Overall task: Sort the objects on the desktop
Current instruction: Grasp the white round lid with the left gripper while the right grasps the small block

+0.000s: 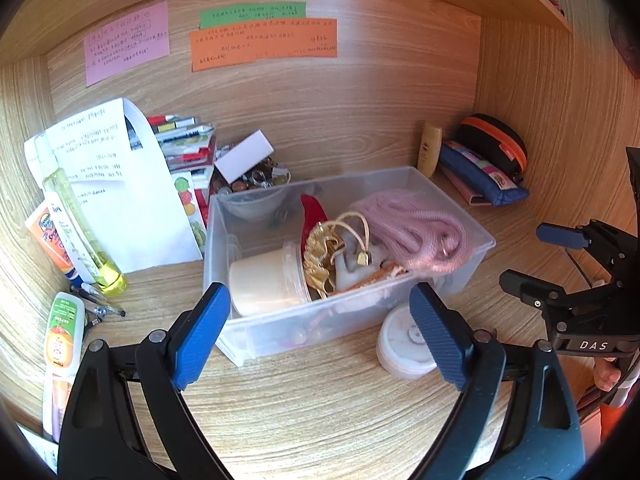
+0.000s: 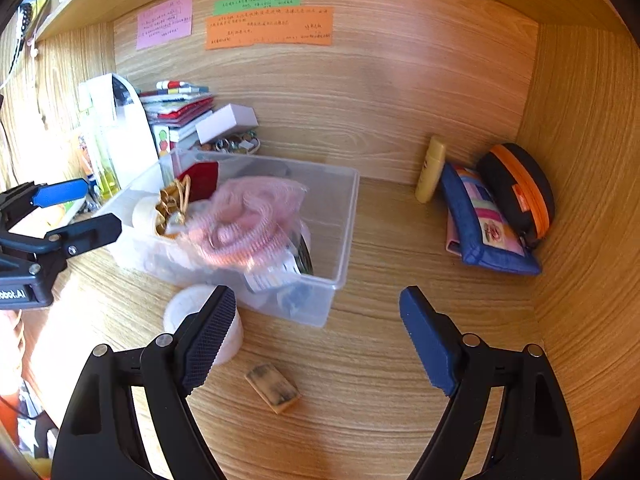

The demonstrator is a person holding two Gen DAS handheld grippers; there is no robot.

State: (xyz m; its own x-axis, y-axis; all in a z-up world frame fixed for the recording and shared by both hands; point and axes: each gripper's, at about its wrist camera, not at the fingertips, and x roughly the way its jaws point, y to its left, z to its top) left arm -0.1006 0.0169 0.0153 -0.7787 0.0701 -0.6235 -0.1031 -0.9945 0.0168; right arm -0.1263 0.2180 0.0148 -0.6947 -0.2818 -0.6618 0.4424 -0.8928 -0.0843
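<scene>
Jaws of left gripper [image 1: 320,332] and right gripper [image 2: 318,336] both spread, empty, between picks; round tub [image 2: 188,312] and worn eraser [image 2: 273,387] loose on desk [image 2: 380,400] beside box [image 2: 344,216]; next, probably close on one, drop into box.

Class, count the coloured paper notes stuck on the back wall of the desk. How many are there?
3. A pink note is on the left, a green note is to its right, and an orange note sits directly beneath the green one.
</scene>
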